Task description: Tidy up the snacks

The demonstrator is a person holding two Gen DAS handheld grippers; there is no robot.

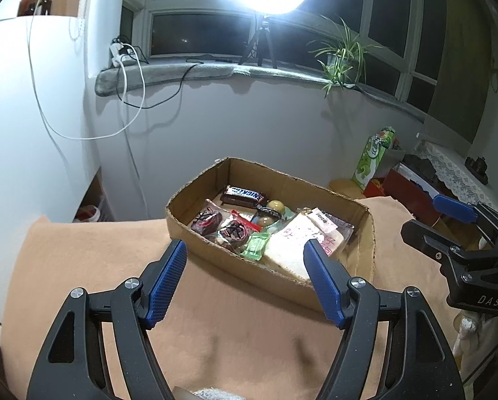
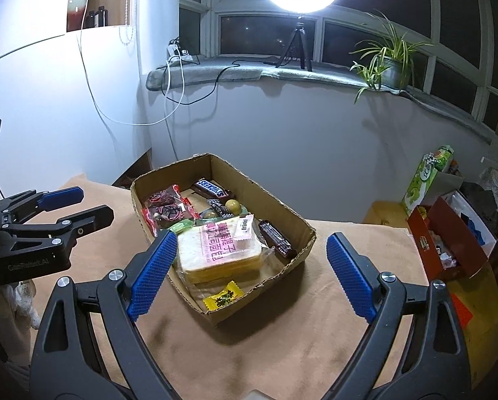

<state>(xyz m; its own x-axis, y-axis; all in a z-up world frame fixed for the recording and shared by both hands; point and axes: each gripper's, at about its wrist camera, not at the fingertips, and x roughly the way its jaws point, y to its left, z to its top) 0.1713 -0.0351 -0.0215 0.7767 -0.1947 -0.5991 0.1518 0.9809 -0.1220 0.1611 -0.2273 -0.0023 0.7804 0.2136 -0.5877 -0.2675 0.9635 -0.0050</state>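
Cardboard box (image 2: 275,233) of snacks lies long axis near-right to far-left; both claws, left (image 1: 245,280) and right (image 2: 252,276), gape empty near it

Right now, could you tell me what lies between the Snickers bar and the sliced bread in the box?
In the right wrist view, two round greenish candies and small dark wrappers lie between the Snickers bar and the sliced bread.

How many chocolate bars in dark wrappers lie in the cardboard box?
2: the Snickers bar at the far end, and a dark brown bar along the right wall. Others may be hidden under the bread.
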